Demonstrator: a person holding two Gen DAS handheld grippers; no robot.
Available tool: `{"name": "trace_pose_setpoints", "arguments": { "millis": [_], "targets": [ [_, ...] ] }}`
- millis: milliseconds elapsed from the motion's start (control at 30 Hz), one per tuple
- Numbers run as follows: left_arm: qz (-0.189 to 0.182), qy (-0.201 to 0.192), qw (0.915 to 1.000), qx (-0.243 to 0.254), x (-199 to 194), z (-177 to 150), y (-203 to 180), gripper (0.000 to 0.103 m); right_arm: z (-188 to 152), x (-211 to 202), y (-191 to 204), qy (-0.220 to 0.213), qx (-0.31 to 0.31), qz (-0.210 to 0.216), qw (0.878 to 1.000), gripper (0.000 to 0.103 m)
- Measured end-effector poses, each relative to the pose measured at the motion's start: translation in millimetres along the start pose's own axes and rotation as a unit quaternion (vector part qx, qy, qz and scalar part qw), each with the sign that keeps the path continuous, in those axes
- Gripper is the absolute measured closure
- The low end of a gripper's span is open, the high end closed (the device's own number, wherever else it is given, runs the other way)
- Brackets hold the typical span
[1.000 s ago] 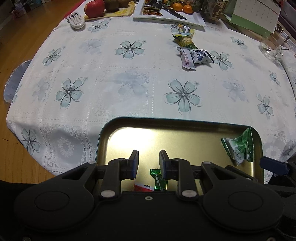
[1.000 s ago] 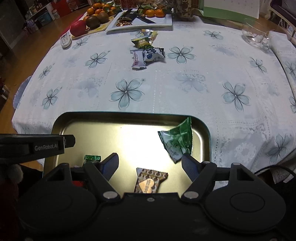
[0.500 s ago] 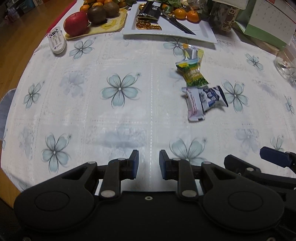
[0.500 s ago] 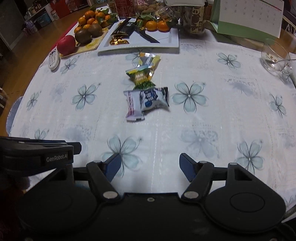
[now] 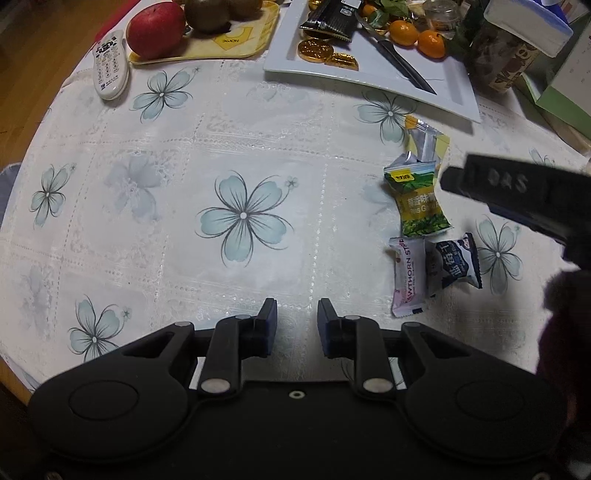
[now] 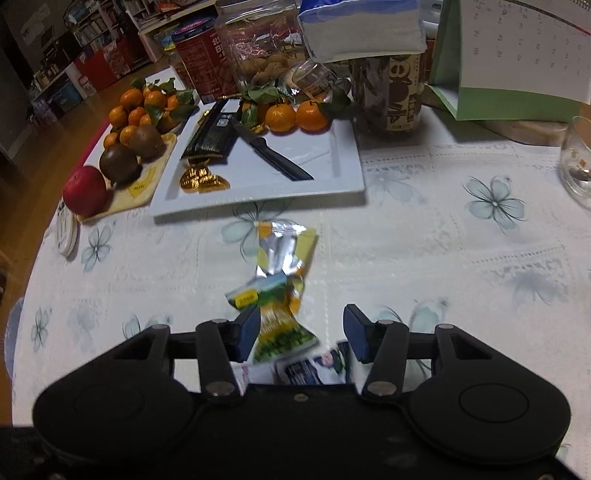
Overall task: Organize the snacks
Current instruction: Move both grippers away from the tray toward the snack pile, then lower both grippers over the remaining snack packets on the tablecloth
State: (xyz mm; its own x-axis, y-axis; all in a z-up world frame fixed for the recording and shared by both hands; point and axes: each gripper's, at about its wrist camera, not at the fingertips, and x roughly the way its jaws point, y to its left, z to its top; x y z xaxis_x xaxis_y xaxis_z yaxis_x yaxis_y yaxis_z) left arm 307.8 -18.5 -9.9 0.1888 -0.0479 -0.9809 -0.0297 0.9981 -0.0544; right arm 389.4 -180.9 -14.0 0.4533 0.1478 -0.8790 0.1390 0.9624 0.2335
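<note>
Several snack packets lie together on the flowered tablecloth: a green-yellow packet (image 5: 421,201), a pink-white hawthorn bar (image 5: 408,275), a dark blue packet (image 5: 456,264) and a silver-yellow packet (image 5: 424,138). My right gripper (image 6: 301,332) is open, its jaws either side of the green-yellow packet (image 6: 277,317), with the silver-yellow packet (image 6: 284,247) just beyond. The right gripper's body (image 5: 517,195) shows in the left wrist view above the packets. My left gripper (image 5: 295,325) is slightly open and empty, to the left of the packets.
A white plate (image 6: 332,177) with a knife (image 6: 273,155), gold coins and mandarins stands behind the packets. A board with an apple (image 5: 155,29) and kiwis, a remote (image 5: 110,70), jars, a calendar (image 6: 517,55) and a glass bowl (image 6: 578,158) line the far edge.
Both grippers have moved forward from over the gold tray toward the snack pile. The right gripper now straddles the green-yellow packet. The tray has left both views.
</note>
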Motion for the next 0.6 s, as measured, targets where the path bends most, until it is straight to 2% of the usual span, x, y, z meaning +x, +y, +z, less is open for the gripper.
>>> {"name": "trace_pose_setpoints", "arguments": {
  "millis": [100, 167, 233, 300, 400, 500, 600],
  "targets": [
    [-0.015, 0.002, 0.9998, -0.011, -2.6, 4.5, 6.0, 0.07, 13.7, 22.0, 13.2, -0.011, 0.008, 0.004, 1.0, 0.049],
    [-0.017, 0.003, 0.9997, -0.017, -3.2, 6.8, 9.0, 0.07, 18.8, 37.5, 22.7, -0.011, -0.002, -0.013, 1.0, 0.049],
    [-0.02, 0.005, 0.9996, -0.02, -3.7, 7.3, 10.8, 0.07, 21.2, 52.2, 24.3, 0.001, -0.004, -0.035, 0.999, 0.049],
    [-0.028, 0.007, 0.9994, -0.021, -4.8, 8.0, 12.4, 0.07, 19.4, 61.5, 19.8, 0.019, 0.001, -0.048, 0.999, 0.056],
    [-0.032, 0.004, 0.9992, -0.023, -7.3, 9.2, 13.4, 0.07, 9.1, 57.3, 6.9, 0.021, 0.003, -0.051, 0.998, 0.063],
    [-0.03, 0.001, 0.9992, -0.026, -7.9, 10.1, 13.1, 0.07, -4.5, 46.5, -6.1, 0.033, 0.003, -0.069, 0.997, 0.06],
    [-0.028, -0.002, 0.9994, -0.023, -6.7, 10.0, 9.8, 0.07, -20.8, 33.5, -21.1, 0.04, 0.002, -0.062, 0.997, 0.06]
  ]
}}
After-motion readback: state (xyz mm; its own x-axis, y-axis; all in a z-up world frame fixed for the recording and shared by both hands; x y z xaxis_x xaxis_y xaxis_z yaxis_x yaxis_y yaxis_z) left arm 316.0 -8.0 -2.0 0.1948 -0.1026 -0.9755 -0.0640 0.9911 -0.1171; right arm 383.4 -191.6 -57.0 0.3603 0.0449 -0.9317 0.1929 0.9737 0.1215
